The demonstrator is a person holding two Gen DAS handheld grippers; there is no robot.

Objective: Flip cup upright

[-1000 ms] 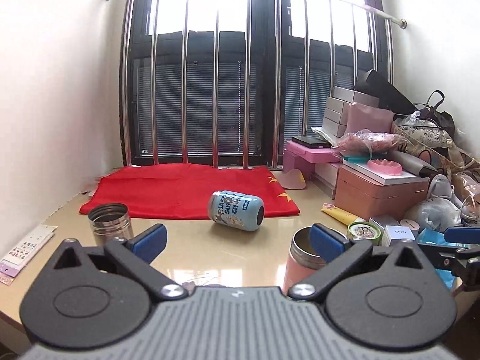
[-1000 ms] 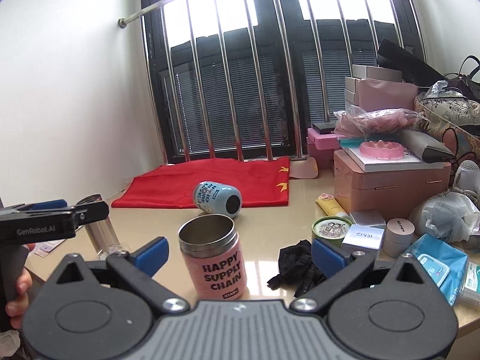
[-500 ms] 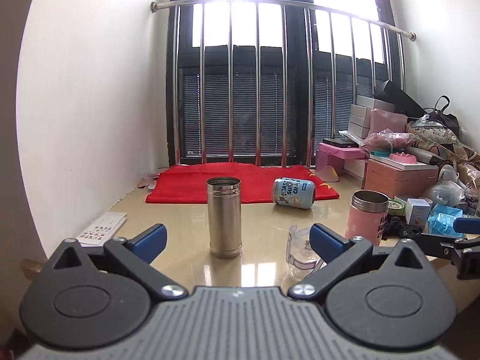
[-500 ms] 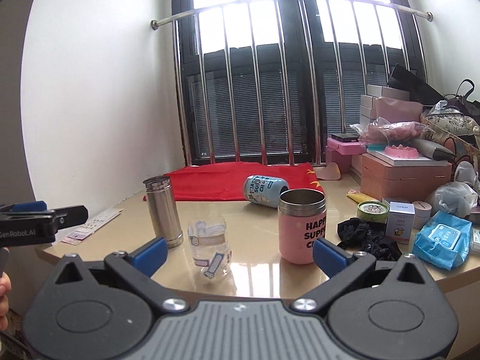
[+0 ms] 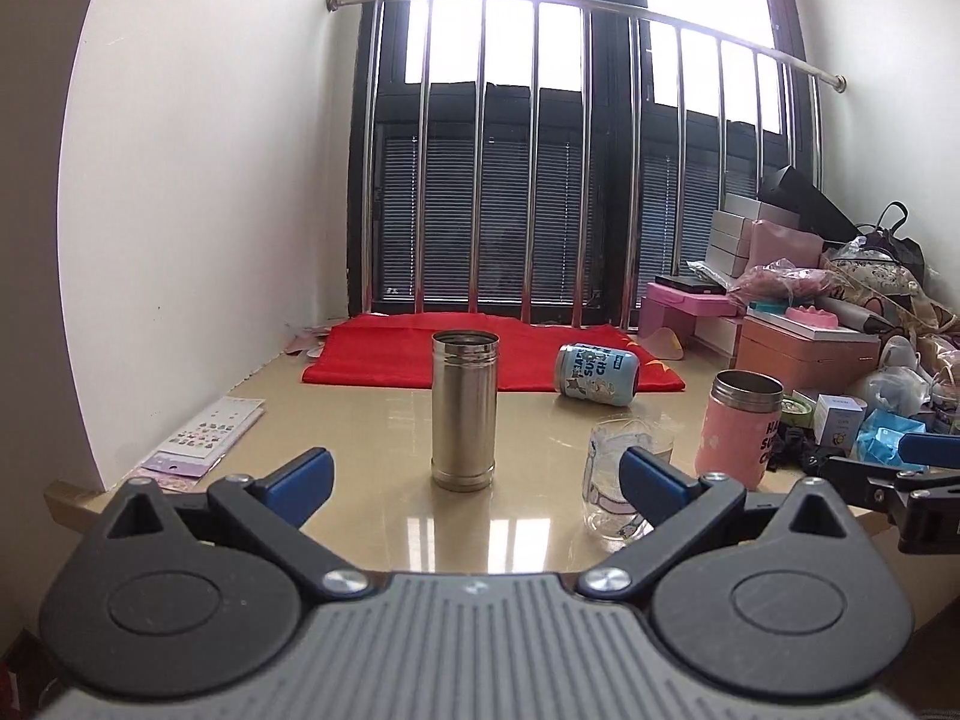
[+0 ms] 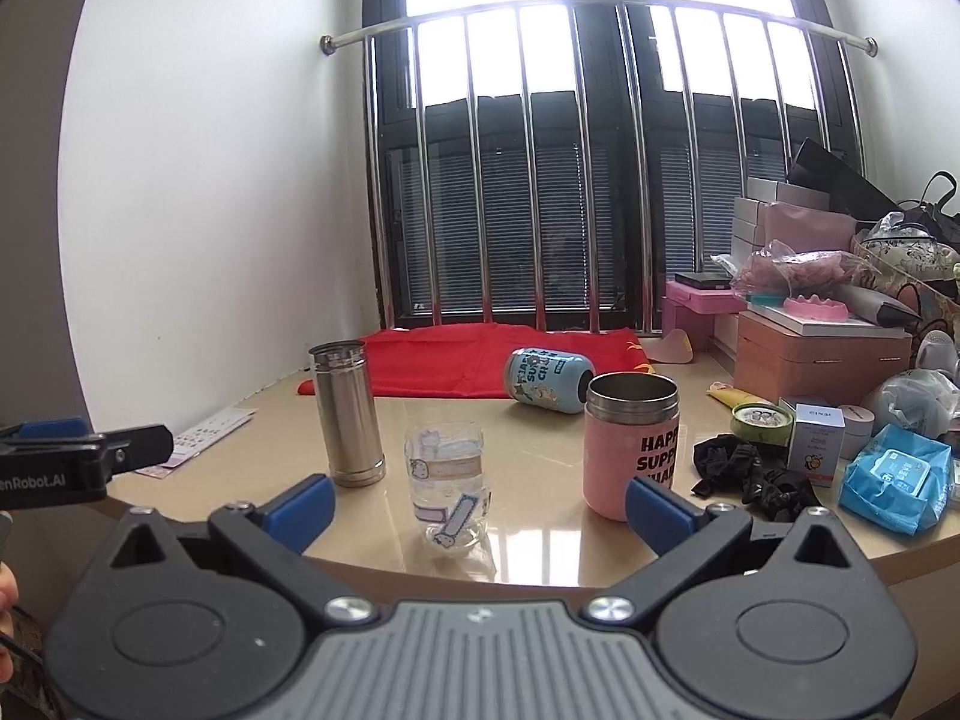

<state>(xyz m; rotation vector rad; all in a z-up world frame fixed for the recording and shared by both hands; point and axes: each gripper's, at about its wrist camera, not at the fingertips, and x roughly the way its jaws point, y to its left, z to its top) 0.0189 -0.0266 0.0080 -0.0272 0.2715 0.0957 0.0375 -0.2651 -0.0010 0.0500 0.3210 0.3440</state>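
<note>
A blue printed cup lies on its side at the front edge of the red cloth; it also shows in the right wrist view. My left gripper is open and empty, back near the table's front edge. My right gripper is open and empty, also at the front edge. A steel tumbler, a clear glass and a pink cup stand upright between the grippers and the blue cup.
Boxes, bags and packets crowd the table's right side. A black cloth and blue wipes pack lie front right. A sticker sheet lies at the left by the wall. Window bars stand behind.
Both grippers have pulled back from the table and towards its front edge, so the tumbler, glass and pink cup now show in full. The blue cup has not moved.
</note>
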